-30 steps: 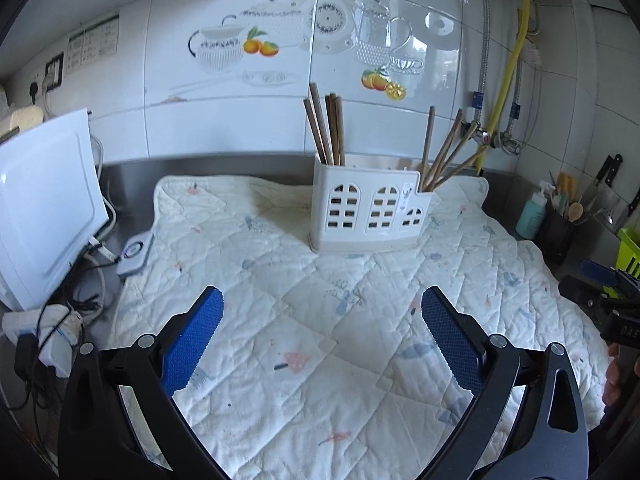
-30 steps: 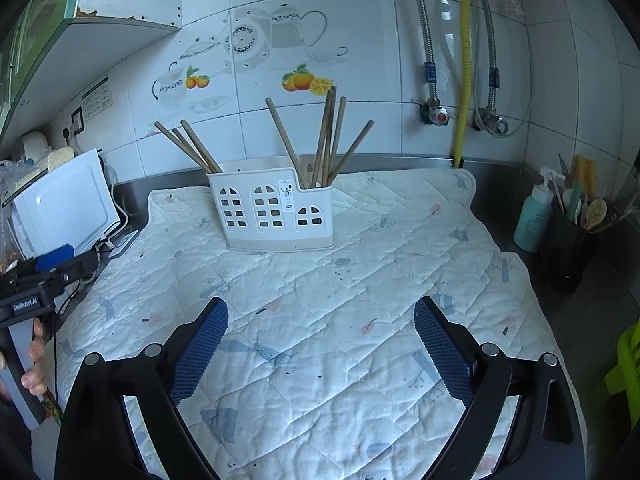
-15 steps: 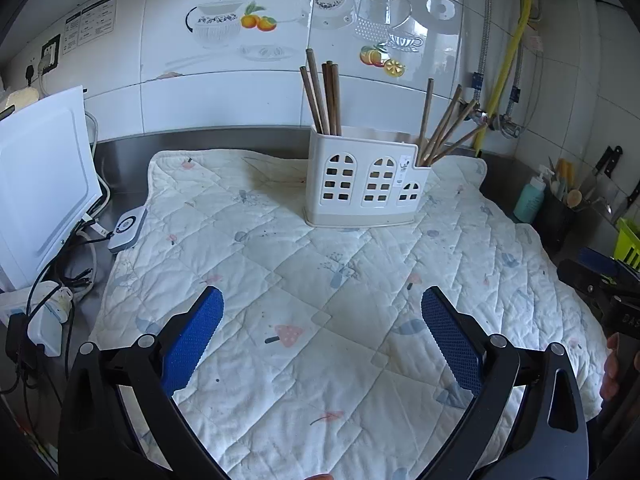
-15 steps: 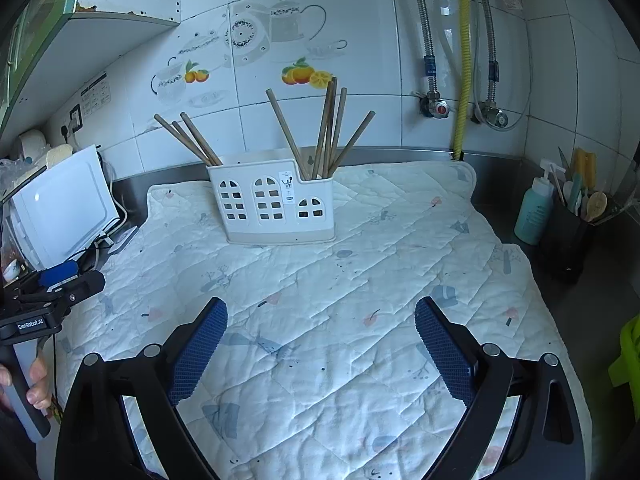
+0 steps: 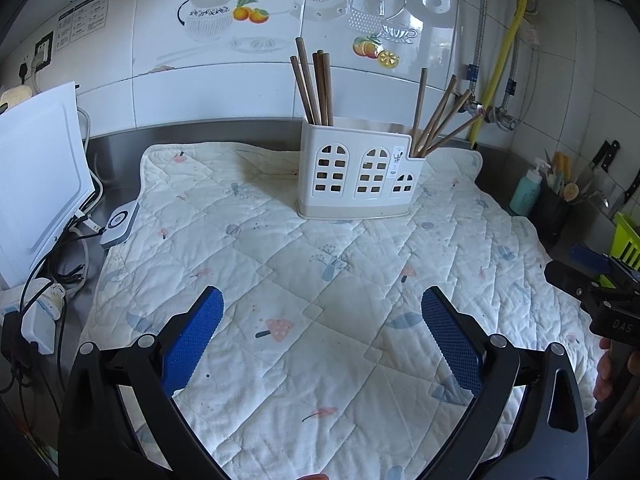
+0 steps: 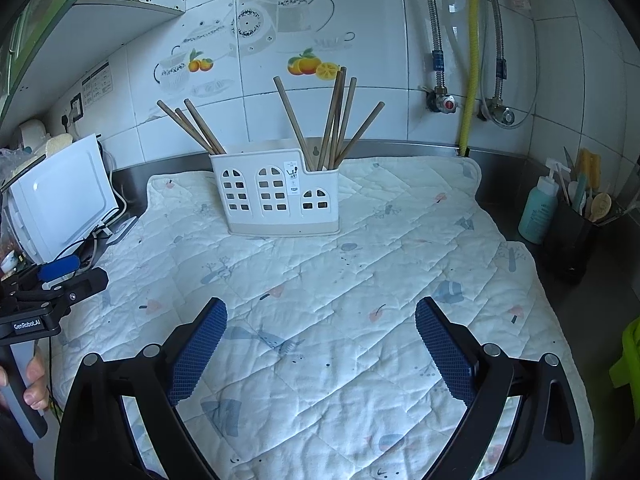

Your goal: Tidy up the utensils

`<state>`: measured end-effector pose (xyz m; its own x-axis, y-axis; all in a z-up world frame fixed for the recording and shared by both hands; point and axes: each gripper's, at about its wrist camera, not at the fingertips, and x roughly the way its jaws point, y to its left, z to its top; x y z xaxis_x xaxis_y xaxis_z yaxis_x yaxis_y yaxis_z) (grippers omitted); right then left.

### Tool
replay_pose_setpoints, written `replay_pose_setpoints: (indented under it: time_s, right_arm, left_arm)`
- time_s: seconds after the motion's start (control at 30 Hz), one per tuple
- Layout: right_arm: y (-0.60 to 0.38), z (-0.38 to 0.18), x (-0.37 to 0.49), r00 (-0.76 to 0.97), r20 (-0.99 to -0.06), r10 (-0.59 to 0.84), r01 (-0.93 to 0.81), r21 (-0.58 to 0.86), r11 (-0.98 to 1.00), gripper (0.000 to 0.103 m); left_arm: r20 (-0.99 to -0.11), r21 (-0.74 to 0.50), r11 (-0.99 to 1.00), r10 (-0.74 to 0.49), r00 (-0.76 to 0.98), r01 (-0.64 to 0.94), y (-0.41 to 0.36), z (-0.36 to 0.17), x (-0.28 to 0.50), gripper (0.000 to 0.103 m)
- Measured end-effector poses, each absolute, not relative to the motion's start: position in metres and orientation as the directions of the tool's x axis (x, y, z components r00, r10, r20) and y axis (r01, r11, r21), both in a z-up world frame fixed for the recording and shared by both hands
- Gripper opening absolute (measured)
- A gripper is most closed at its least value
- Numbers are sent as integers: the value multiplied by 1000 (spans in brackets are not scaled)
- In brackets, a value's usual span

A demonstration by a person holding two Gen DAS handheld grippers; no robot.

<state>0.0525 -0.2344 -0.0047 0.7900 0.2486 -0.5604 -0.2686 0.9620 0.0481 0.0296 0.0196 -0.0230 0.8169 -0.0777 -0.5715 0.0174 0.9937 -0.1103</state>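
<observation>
A white utensil holder (image 5: 359, 172) with arched window cut-outs stands at the back of a quilted mat (image 5: 312, 280). Several brown wooden chopsticks (image 5: 316, 80) stick up from its tall left side, and several more (image 5: 438, 116) lean out of its low right side. It also shows in the right wrist view (image 6: 278, 194), with chopsticks (image 6: 332, 120) in both ends. My left gripper (image 5: 320, 308) is open and empty, well in front of the holder above the mat. My right gripper (image 6: 320, 316) is open and empty, also held back over the mat.
A white appliance (image 5: 36, 176) with cables stands at the left. A teal bottle (image 6: 538, 212) and a black utensil pot (image 6: 572, 240) stand at the right counter edge. A yellow hose (image 6: 472, 52) and taps run down the tiled wall. A green rack (image 5: 626, 240) sits far right.
Both grippers have drawn back and risen from the holder, which looks smaller and farther. Both stay open and empty.
</observation>
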Motion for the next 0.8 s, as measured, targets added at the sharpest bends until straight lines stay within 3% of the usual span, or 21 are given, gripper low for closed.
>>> replay_pose_setpoints:
  time_s: [0.8]
  right_arm:
    - [-236,10,44,833,-493,253,-272,33,962,93]
  left_arm:
    - [-505,-83,996,-52,862,12,15,-11,20,98]
